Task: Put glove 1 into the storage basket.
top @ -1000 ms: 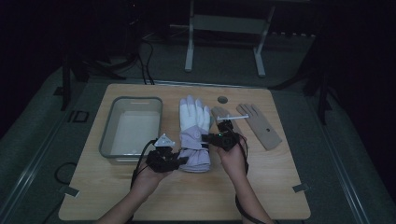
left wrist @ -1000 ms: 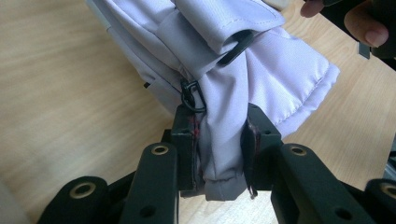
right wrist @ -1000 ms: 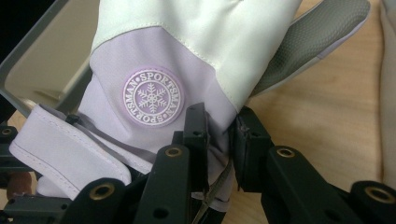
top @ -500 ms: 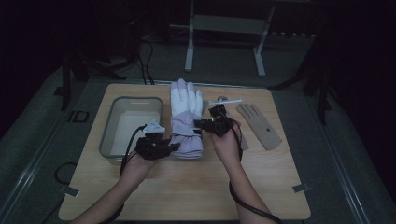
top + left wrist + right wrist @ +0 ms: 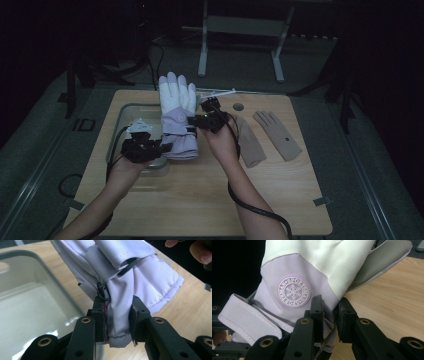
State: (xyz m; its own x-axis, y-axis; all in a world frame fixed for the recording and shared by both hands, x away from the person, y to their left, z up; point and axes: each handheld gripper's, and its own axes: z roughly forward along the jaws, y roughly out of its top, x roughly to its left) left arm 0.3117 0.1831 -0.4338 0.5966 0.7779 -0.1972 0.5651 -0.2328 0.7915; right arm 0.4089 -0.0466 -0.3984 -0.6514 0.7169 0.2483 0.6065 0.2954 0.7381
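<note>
Between both jaw pairs: ski glove (image 5: 177, 117) | left gripper (image 5: 117, 322) clamps cuff | right gripper (image 5: 329, 315) pinches wrist

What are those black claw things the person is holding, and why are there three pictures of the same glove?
Those black claws are grippers, tools with two jaws that pinch like tongs. A person holds one in each hand.

The high view comes from a camera above the light wooden table. The other two come from small cameras riding on the grippers, so you see the glove close up.

The left gripper pinches the cuff edge of the padded white and lilac ski glove. The right gripper pinches the glove's side, near its round snowflake badge. Together they hold the glove up off the table.

On the table lie a clear plastic tray and two thin beige knit gloves.
</note>
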